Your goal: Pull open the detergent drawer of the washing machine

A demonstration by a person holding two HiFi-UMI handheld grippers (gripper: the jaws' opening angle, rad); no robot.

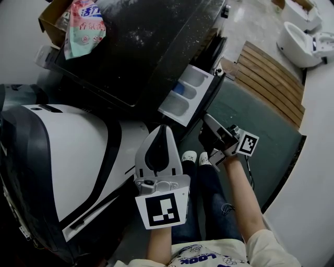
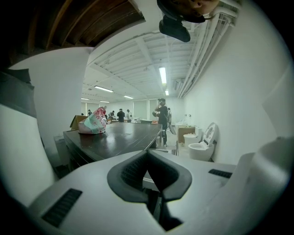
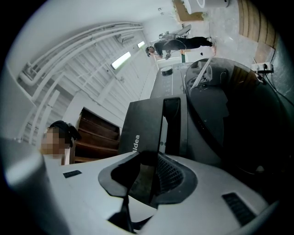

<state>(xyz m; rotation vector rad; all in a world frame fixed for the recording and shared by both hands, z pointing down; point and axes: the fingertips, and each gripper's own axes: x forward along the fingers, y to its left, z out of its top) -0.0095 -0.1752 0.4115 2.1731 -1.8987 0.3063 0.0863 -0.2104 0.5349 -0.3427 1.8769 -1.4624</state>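
Detergent drawer (image 1: 183, 99): pulled well out of the dark washing machine (image 1: 141, 47), at the machine's near right corner. White tray with several compartments open to view, a blue insert (image 1: 179, 88) in the middle one. Dark front panel (image 3: 142, 128) along the tray's right end, bearing light lettering in the right gripper view.

Right gripper (image 1: 207, 122) just beside that panel, tilted upward, clenched on the panel's lower edge, which stands between the ribbed pads (image 3: 169, 172). Marker cube (image 1: 248, 143) on its near right side.

Left gripper (image 1: 162, 130) nearer and to the left of the drawer, apart from it, jaws closed tip to tip on nothing, aimed across the machine's glossy top.

On the far left of that top, a pink and green packet (image 1: 83, 26) and a cardboard box (image 1: 52, 15). At near left, a rounded white and black appliance (image 1: 68, 156). White shoes (image 1: 189, 155) below the drawer, on a green mat (image 1: 261, 135). Farther right, a slatted wooden board (image 1: 271, 78) and a white toilet (image 1: 302, 36). Standing people (image 2: 161, 114) at the far end of the room.
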